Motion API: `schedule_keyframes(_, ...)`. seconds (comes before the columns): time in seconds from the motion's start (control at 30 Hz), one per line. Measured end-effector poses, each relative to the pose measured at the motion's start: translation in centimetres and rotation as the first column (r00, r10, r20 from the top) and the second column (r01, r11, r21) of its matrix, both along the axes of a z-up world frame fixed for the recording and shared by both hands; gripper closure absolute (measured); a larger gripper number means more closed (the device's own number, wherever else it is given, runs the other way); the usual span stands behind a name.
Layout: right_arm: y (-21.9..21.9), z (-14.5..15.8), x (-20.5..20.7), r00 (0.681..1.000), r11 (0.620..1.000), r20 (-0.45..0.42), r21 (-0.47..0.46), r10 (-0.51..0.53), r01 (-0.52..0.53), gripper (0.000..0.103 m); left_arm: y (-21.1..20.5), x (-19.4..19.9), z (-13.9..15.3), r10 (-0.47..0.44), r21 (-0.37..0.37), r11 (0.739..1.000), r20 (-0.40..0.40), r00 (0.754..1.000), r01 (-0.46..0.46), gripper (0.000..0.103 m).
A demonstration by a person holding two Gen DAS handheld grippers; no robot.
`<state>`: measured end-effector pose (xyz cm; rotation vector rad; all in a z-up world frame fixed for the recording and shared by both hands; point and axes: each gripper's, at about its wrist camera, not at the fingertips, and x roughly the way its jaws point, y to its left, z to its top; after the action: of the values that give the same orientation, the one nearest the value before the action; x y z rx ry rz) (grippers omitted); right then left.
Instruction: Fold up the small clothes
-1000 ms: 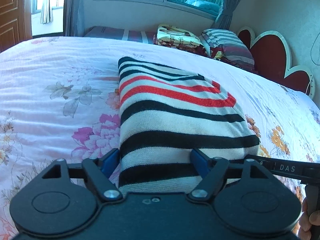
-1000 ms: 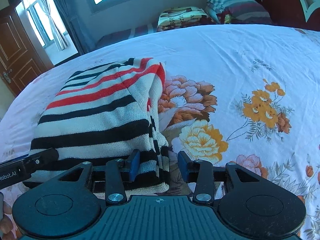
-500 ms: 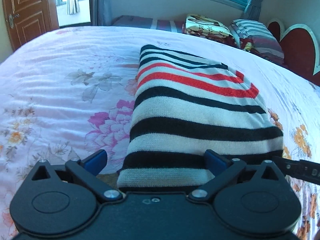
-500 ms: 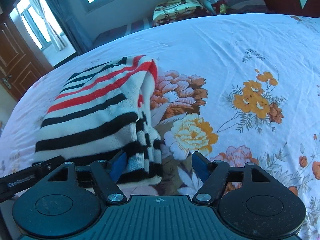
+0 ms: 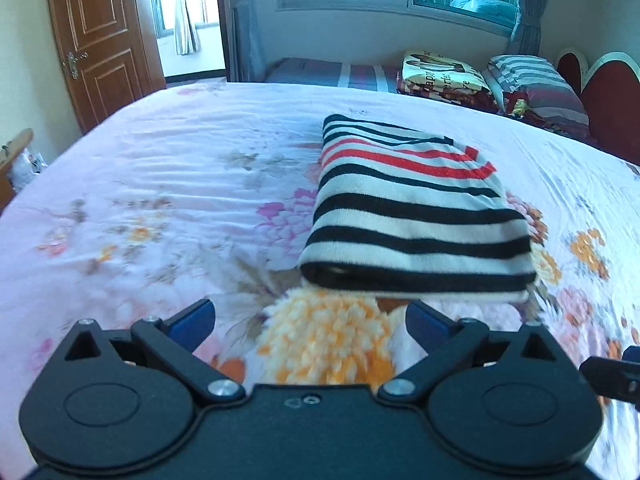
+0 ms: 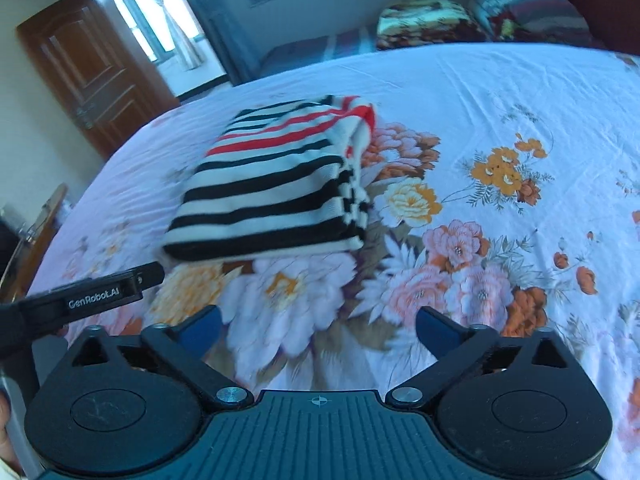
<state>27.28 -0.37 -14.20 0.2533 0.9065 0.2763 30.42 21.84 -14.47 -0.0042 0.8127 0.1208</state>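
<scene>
The striped sweater (image 5: 412,216) lies folded into a compact rectangle on the flowered bed (image 5: 160,200), right of centre in the left wrist view. The left gripper (image 5: 308,320) has wide jaws with only sheet between them. The right gripper (image 6: 318,326) has just been opening its jaws, also empty. Both likely released the fold. Only the right view shows the sweater's layered open edge (image 6: 354,184).

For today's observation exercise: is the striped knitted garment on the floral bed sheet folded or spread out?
Folded. The black, white and red striped knitted garment lies as a compact rectangle, with stacked layers showing along its side edge in the right wrist view.
</scene>
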Motion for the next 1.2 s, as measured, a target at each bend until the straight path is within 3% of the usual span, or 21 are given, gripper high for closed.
schedule_keyframes(0.2, 0.5, 4.9, -8.0, 0.984, 0.983, 0.174, -0.164, -0.048, 0.077, 0.000, -1.5, -8.4, 5.0, 0.013, 0.055, 0.998, 0.057, 0.998, -0.017, 0.001)
schedule_keyframes(0.33, -0.2, 8.5, -13.4, 0.948, 0.976, 0.304, -0.165, -0.090, 0.145, 0.000, -2.3, -13.6, 8.0, -0.017, 0.044, 0.999, 0.087, 0.996, 0.013, 0.001)
schedule_keyframes(0.53, -0.1, 12.0, -19.7, 0.900, 0.976, 0.428, -0.148, -0.081, 0.158, 0.000, -2.7, -20.5, 11.2, -0.015, 0.018, 1.000, 0.169, 0.986, 0.012, 0.001)
schedule_keyframes(0.8, 0.6, 12.9, -23.8, 0.880, 0.980, 0.471, -0.143, -0.059, 0.142, 0.000, -2.4, -25.0, 13.0, 0.006, -0.001, 1.000, 0.235, 0.972, -0.006, 0.001)
schedule_keyframes(1.2, 0.1, 12.7, -24.6, 0.883, 0.980, 0.463, -0.130, -0.077, 0.153, 0.000, -2.3, -27.1, 13.4, 0.005, 0.023, 1.000, 0.261, 0.965, -0.011, 0.001)
